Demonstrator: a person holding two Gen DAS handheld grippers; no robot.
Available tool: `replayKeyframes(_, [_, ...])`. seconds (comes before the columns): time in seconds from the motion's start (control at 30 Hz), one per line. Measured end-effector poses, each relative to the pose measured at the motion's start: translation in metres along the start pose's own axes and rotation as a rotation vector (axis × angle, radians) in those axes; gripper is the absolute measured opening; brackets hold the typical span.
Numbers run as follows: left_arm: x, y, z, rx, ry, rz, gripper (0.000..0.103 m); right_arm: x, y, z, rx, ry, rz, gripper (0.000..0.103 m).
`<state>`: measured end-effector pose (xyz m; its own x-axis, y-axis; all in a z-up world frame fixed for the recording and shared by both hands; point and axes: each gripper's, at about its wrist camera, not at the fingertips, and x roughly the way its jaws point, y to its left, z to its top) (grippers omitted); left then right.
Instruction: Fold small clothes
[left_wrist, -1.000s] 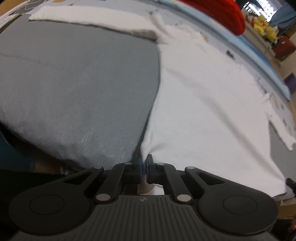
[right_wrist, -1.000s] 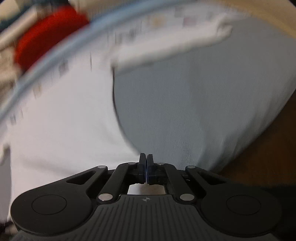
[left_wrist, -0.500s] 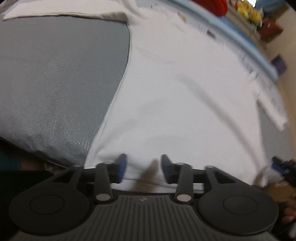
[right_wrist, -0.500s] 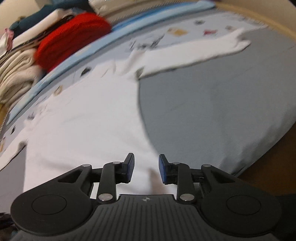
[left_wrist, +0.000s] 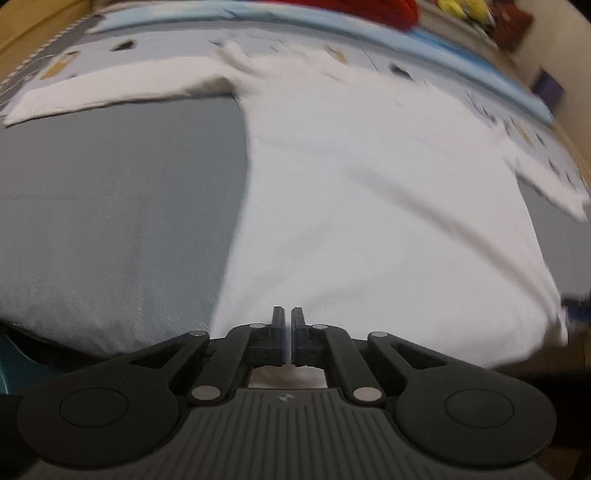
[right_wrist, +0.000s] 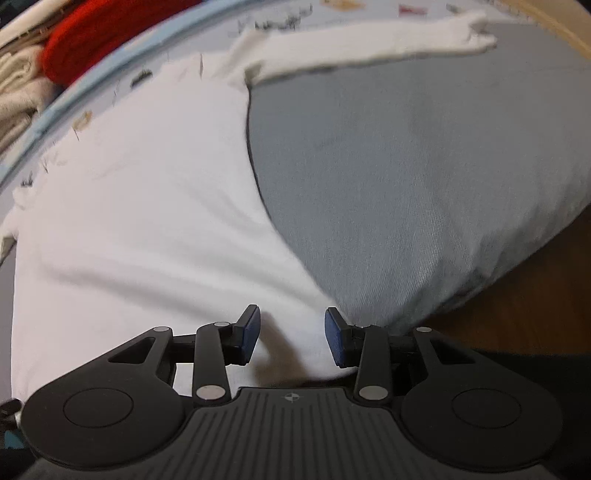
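Observation:
A white long-sleeved shirt (left_wrist: 369, 221) lies spread flat on a grey bed cover (left_wrist: 110, 221), its sleeves stretched out to both sides. My left gripper (left_wrist: 287, 325) is at the near hem, a little in from the shirt's left corner, shut on the hem with white cloth between its pads. In the right wrist view the same shirt (right_wrist: 147, 221) fills the left half. My right gripper (right_wrist: 292, 325) hangs over the hem by the shirt's right bottom corner. Its jaws are opening, with cloth lying between the blue pads (right_wrist: 334, 339), which stand apart from it.
A light-blue patterned sheet (left_wrist: 258, 26) runs along the far side. A red knit garment (right_wrist: 110, 33) and folded beige clothes (right_wrist: 18, 85) are stacked behind it. The grey cover (right_wrist: 406, 184) ends at the near edge, with wooden floor (right_wrist: 535, 295) beyond on the right.
My left gripper let go of the hem's corner, slid right along the hem and shut again. My right gripper went from shut to open and now sits lower, over the hem.

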<state>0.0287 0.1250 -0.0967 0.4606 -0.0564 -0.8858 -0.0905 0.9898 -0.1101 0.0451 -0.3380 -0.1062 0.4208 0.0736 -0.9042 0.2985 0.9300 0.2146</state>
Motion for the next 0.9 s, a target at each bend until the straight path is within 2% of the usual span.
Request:
replayKeyframes(0.03, [0.005, 0.006, 0.001, -0.041, 0.013, -0.002, 0.008, -0.001, -0.001, -0.001, 0.000, -0.009, -0.013, 0.041])
replayKeyframes(0.13, [0.020, 0.018, 0.001, -0.163, 0.085, -0.082, 0.016, -0.001, -0.007, -0.004, 0.023, 0.007, -0.031, 0.041])
replayKeyframes(0.17, [0.024, 0.021, -0.002, -0.176, 0.103, -0.098, 0.032, -0.001, -0.010, -0.006, 0.029, 0.019, -0.031, 0.041])
replayKeyframes(0.23, [0.032, 0.015, -0.003, -0.159, 0.129, -0.090, 0.057, 0.006, -0.008, 0.000, 0.023, 0.029, -0.034, 0.041])
replayKeyframes(0.27, [0.035, 0.011, -0.005, -0.131, 0.129, -0.082, 0.058, 0.007, -0.006, 0.000, 0.015, 0.032, -0.036, 0.041])
replayKeyframes(0.37, [0.043, -0.005, 0.001, -0.051, 0.113, -0.040, 0.056, 0.011, -0.001, 0.002, 0.000, 0.041, -0.036, 0.041])
replayKeyframes(0.4, [0.046, -0.007, -0.002, -0.018, 0.105, -0.018, 0.050, 0.012, 0.000, 0.003, -0.003, 0.044, -0.036, 0.041])
replayKeyframes(0.43, [0.047, -0.014, -0.002, 0.058, 0.094, 0.039, 0.025, 0.011, 0.000, 0.002, -0.007, 0.046, -0.038, 0.041])
replayKeyframes(0.47, [0.043, -0.017, -0.006, 0.108, 0.083, 0.063, 0.000, 0.011, 0.000, 0.001, -0.011, 0.046, -0.040, 0.041])
replayKeyframes(0.5, [0.043, -0.021, -0.007, 0.136, 0.081, 0.068, 0.001, 0.012, 0.000, 0.001, -0.013, 0.047, -0.041, 0.041])
replayKeyframes(0.7, [0.027, -0.003, -0.014, 0.098, 0.108, 0.054, 0.000, 0.017, -0.002, 0.003, -0.007, 0.063, -0.054, 0.041])
replayKeyframes(0.8, [0.013, 0.010, -0.005, 0.012, 0.064, 0.004, 0.002, 0.020, -0.003, 0.001, -0.011, 0.080, -0.073, 0.041])
replayKeyframes(0.83, [0.011, 0.010, 0.000, -0.019, 0.040, 0.000, 0.004, 0.020, -0.003, 0.002, -0.010, 0.080, -0.072, 0.041])
replayKeyframes(0.9, [0.012, 0.015, 0.006, -0.042, 0.012, 0.040, 0.016, 0.021, -0.002, 0.001, -0.024, 0.077, -0.074, 0.041])
